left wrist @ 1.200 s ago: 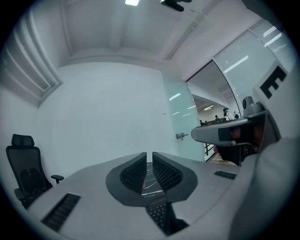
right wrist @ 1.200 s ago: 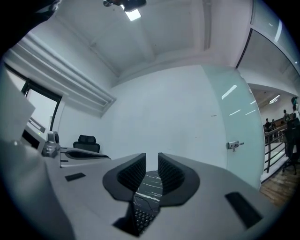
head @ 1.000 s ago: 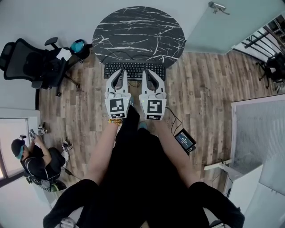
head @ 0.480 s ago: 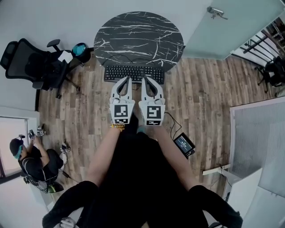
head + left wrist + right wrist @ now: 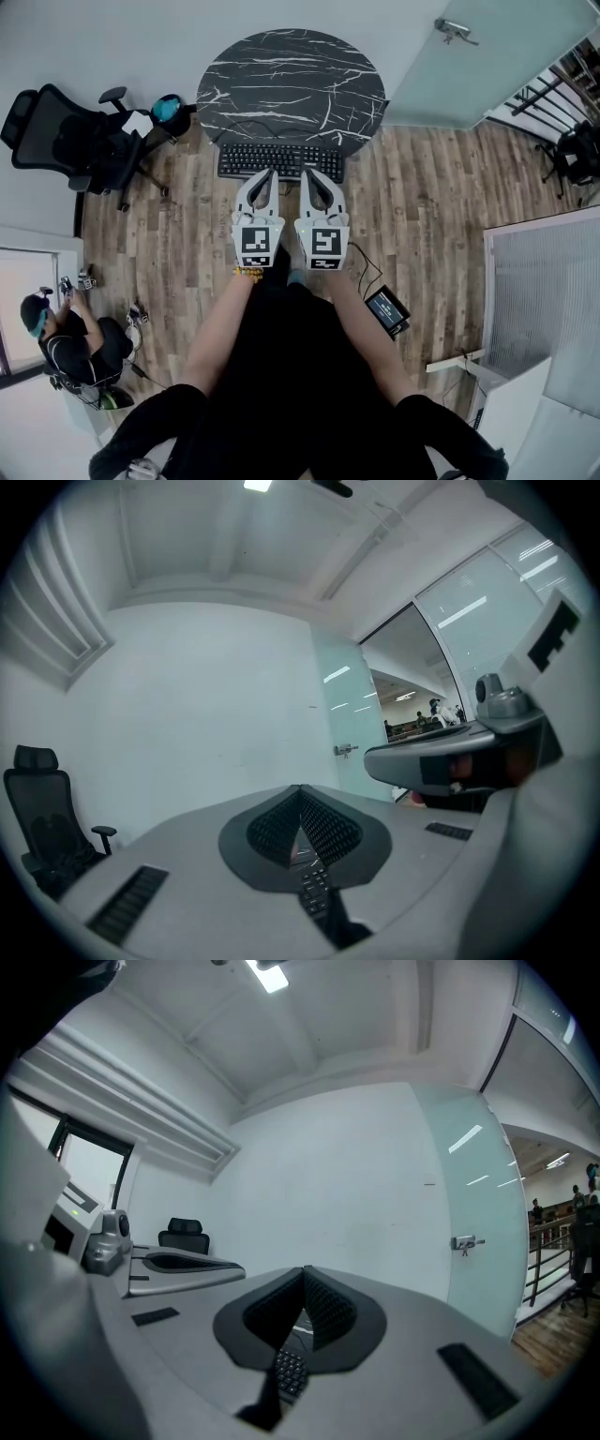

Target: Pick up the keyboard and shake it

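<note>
- Lower centre, head view: two bare forearms [image 5: 220,323] reach forward from the bottom corners of the frame and converge at mid-frame, wrists side by side.
- Mid-frame: the left gripper [image 5: 271,174] and the right gripper [image 5: 306,174] lie level and parallel. Their marker cubes [image 5: 258,242] face upward, and the tips aim at the upper edge of the frame.
- Both gripper views: each pair of ribbed pads [image 5: 328,829] is pressed together, pad on pad, at the tip. Keyboard keys show through the slit beneath.
- Upper middle: the keyboard [image 5: 281,157], keys up, lies crosswise between the gripper tips and the near rim of the round marble table [image 5: 292,84]. The tips overlap its near edge; whether they touch it cannot be told.
- Change from the earlier frames: the tips then lay over the key rows with the fingers slightly parted. They now sit at the near edge, closed. The keyboard keeps its place below the table rim.
- Upper left: an office chair [image 5: 66,131].
</note>
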The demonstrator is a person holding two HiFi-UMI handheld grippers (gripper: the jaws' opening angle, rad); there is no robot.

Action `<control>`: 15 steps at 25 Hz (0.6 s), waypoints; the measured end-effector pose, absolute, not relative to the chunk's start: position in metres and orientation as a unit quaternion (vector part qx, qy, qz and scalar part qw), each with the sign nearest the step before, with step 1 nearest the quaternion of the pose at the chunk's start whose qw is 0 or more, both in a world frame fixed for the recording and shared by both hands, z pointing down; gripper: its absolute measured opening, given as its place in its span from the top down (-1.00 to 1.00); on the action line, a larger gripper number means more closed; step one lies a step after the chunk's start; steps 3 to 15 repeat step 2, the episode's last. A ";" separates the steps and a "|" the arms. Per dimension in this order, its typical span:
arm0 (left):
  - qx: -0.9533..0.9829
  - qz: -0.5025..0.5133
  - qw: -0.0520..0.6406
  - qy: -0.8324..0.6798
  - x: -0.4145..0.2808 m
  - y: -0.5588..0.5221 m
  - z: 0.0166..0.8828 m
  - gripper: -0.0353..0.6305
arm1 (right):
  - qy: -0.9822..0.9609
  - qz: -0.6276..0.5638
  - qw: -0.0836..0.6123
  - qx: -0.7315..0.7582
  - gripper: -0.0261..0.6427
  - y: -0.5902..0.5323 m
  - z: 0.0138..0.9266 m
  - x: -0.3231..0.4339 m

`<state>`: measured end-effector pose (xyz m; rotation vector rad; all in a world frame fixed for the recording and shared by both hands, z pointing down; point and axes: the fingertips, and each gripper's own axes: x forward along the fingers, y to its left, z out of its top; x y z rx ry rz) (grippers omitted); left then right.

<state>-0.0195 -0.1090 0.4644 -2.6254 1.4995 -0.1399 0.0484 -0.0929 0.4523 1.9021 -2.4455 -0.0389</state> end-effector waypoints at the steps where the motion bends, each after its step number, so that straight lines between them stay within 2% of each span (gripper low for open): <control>1: -0.866 -0.046 0.057 0.494 -0.019 -0.109 0.465 0.85 | -0.789 -0.012 0.023 0.614 0.83 -0.093 0.453 0.049; 15: -0.866 -0.046 0.056 0.494 -0.018 -0.110 0.465 0.85 | -0.789 -0.011 0.024 0.614 0.83 -0.093 0.454 0.050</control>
